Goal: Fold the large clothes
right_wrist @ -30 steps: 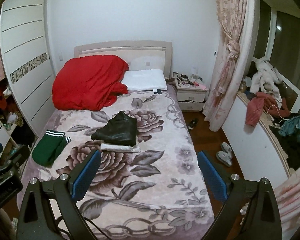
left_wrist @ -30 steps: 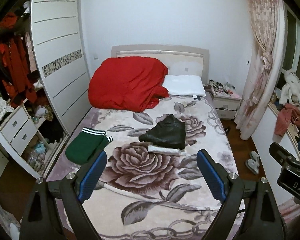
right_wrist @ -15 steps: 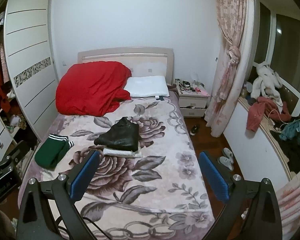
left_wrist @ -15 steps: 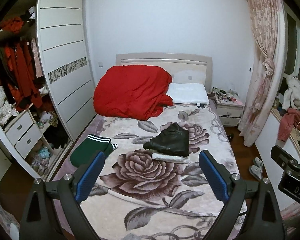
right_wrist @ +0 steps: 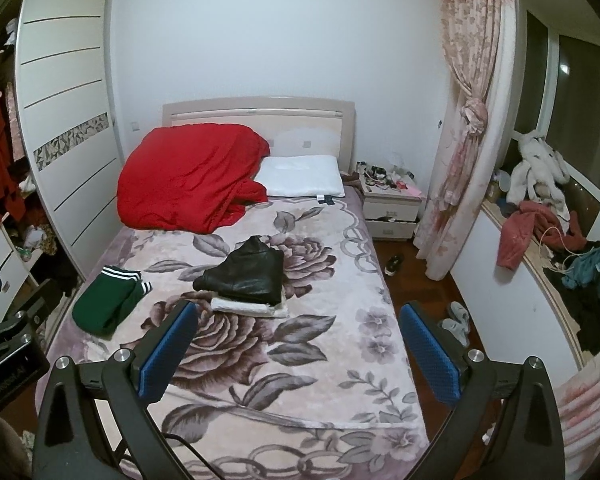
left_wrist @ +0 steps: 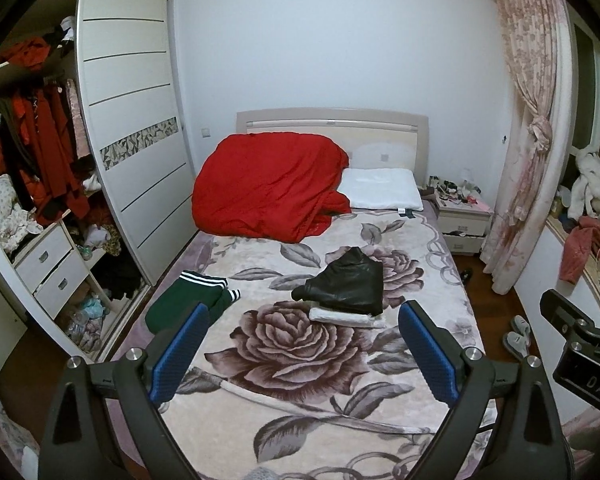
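Observation:
A folded black garment (left_wrist: 346, 284) lies on a folded white one (left_wrist: 346, 317) in the middle of the bed (left_wrist: 300, 360); both show in the right wrist view too, the black one (right_wrist: 246, 276) on the white one (right_wrist: 248, 306). A folded green garment with white stripes (left_wrist: 186, 300) lies at the bed's left edge, also seen in the right wrist view (right_wrist: 108, 304). My left gripper (left_wrist: 304, 350) is open and empty, held above the foot of the bed. My right gripper (right_wrist: 298, 350) is open and empty beside it.
A red quilt (left_wrist: 268, 188) and a white pillow (left_wrist: 380, 190) lie at the headboard. An open wardrobe (left_wrist: 36, 184) full of clothes stands left. A nightstand (right_wrist: 390, 204), a curtain (right_wrist: 460, 140), slippers (right_wrist: 458, 316) and a cluttered windowsill (right_wrist: 548, 232) are right.
Both grippers have pulled back and tilted up from the bed, so more of the wall and room shows. Both stay open and empty. The clothes have not moved.

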The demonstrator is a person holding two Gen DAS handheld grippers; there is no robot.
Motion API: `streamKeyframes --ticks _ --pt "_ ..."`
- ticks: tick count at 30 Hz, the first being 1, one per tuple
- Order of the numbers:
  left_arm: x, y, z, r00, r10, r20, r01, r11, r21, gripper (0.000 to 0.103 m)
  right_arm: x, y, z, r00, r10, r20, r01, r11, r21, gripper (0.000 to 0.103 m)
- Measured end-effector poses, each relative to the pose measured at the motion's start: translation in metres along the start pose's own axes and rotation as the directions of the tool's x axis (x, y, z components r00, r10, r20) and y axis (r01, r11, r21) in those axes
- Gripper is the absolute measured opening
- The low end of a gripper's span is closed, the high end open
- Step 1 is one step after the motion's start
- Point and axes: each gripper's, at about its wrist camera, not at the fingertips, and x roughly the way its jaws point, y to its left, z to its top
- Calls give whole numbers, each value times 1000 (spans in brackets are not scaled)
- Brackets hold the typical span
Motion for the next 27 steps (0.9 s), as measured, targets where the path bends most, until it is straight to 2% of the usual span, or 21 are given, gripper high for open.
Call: streamKeyframes --ticks 27 --pt "2 2 3 1000 1 1 -1 1000 -2 98 6 4 5 1000 12 1 -12 1000 -7 103"
